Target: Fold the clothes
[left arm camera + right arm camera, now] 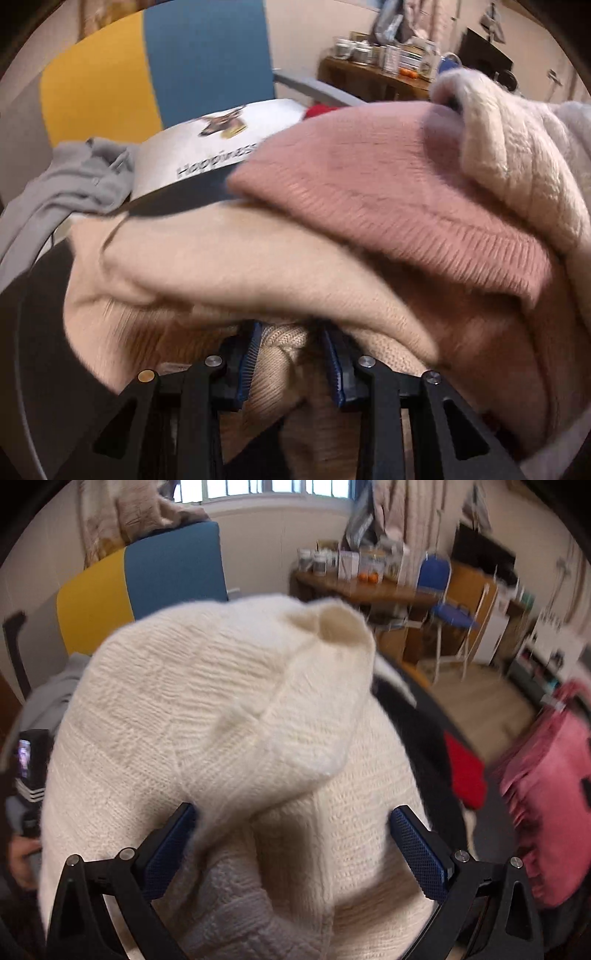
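The left gripper [291, 354] pinches a beige sweater [229, 258] fold between its fingers; the right gripper [293, 834] fingers (spread wide) flank a cream sweater [207, 686].

Each black gripper [293, 849] has blue textured pads [419, 853] (silver screws).

A yellow-and-blue padded chair back [147, 579] stands behind. A wooden counter [369, 590] carries glass jars [317, 563] and oranges [368, 577]; a blue folding chair [443, 605] stands just beside it.
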{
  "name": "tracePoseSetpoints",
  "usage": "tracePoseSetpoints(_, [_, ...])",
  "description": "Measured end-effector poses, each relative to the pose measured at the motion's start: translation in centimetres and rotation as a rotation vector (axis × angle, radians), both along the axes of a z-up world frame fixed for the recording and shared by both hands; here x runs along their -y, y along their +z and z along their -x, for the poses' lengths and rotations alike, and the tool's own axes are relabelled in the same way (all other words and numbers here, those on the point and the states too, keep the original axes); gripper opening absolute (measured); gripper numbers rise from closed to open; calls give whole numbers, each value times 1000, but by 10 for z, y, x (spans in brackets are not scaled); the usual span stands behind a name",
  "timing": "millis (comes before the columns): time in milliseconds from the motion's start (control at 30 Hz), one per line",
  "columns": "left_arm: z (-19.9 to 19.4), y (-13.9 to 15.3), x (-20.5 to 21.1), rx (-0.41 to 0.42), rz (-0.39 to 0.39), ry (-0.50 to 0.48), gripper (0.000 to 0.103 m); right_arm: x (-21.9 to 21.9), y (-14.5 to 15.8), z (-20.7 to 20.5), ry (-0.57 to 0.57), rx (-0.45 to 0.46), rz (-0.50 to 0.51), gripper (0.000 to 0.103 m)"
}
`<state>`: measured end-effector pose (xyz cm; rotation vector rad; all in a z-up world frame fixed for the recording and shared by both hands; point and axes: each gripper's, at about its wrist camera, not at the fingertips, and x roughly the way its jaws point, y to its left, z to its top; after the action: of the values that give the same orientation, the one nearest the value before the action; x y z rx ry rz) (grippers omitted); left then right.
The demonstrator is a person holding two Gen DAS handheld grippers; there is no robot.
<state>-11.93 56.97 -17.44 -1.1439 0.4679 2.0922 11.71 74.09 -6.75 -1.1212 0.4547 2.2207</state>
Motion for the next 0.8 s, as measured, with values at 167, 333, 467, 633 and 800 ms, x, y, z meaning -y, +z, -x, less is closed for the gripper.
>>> tracePoseSetpoints(167, [-12,1,-40,-35,4,-50,23,-2,-13,-19,14,7,75,103])
tracePoseSetpoints(333, [-27,4,-75,-81,22,-88,12,-5,-24,-41,-7,-17,133,103])
tracePoseSetpoints(467, [-35,6,-97,-86,24,-104,10,-3,-31,-57,-41,-44,159,103])
tracePoseSetpoints(633, [-25,17,-77,-13,-23,-55,17,0,-26,-86,-117,-162,193,103])
tracePoseSetpoints(800, [-46,63,0,-123,-79,-47,19,32,2,-119,-151,-319,158,103])
